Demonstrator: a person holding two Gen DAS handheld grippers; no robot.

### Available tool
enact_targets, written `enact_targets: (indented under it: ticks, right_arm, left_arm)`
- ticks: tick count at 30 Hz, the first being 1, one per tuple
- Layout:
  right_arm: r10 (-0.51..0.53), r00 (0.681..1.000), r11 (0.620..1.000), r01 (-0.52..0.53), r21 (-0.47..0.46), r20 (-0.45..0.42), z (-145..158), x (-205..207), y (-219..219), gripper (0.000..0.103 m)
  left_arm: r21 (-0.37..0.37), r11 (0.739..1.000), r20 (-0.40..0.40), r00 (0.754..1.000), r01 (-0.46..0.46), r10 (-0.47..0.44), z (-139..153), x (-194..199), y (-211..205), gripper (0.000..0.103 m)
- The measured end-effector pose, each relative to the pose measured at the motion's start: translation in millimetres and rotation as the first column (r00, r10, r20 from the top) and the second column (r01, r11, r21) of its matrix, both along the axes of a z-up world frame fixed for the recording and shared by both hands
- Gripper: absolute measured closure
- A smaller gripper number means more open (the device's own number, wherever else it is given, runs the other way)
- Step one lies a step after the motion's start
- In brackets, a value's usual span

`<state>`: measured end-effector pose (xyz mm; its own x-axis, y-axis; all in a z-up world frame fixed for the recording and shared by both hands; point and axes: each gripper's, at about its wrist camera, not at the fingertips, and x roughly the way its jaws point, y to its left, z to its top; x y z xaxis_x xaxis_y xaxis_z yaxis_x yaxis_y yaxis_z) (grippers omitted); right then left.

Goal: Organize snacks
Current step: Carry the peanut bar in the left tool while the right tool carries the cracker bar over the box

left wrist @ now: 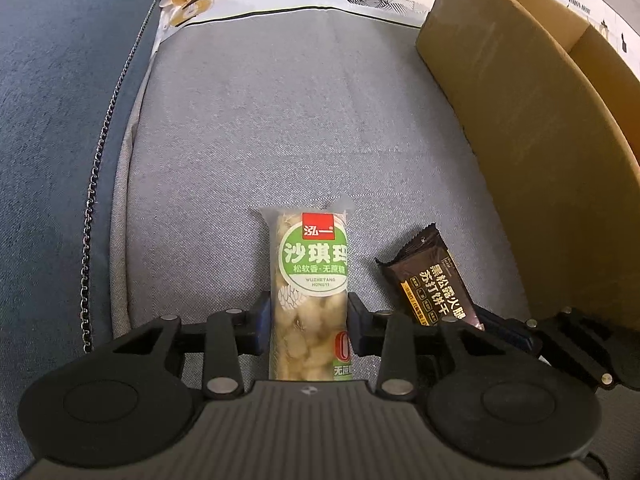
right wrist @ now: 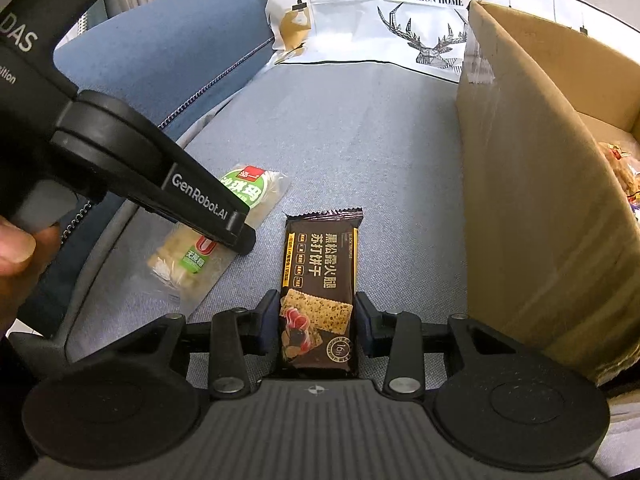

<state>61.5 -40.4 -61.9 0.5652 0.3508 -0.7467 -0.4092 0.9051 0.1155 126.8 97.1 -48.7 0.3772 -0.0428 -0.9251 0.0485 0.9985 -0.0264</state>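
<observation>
- We see the left gripper (left wrist: pixel 308 320) closed on a clear-wrapped pastry bar with a round green label (left wrist: pixel 310 300); both blue pads press its long sides near the middle, and the bar runs lengthwise between the fingers, red logo end away from the camera.
- In the right wrist view, this bar (right wrist: pixel 192 256) lies on the grey fabric sofa cushion (right wrist: pixel 360 140), toward its left edge beside the blue armrest (right wrist: pixel 160 48).
- The right gripper (right wrist: pixel 316 320) is clamped on a dark brown cracker packet with yellow side stripes (right wrist: pixel 320 280); its pads meet the packet's lower half and its crimped end points away.
- The two snacks lie side by side, apart, near the cushion's front edge; the brown packet (left wrist: pixel 436 280) is on the right, nearer the box.
- An open brown cardboard box (right wrist: pixel 540 200) stands along the cushion's right edge, with wrapped snacks (right wrist: pixel 624 168) partly visible inside.
- A white cushion with a deer print (right wrist: pixel 432 40) leans along the back edge.
- A thumb (right wrist: pixel 16 248) shows at the left gripper's handle.
</observation>
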Motion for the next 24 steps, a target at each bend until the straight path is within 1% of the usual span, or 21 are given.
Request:
enact_targets:
  ticks: [6,24]
  right_arm:
    - [0.002,1.000,1.000,-0.002,-0.004,0.003,-0.5,-0.9,0.5,0.062]
    - [0.009,1.000,1.000,-0.008,-0.013,0.012,-0.2,-2.5,0.9,0.062]
  left_arm:
    - [0.011,1.000,0.000,1.000,0.008,-0.008,-1.3,0.3,-0.5,0.062]
    - [0.007,1.000,0.002,1.000,0.010,-0.010,0.1,-0.4,-0.5,0.062]
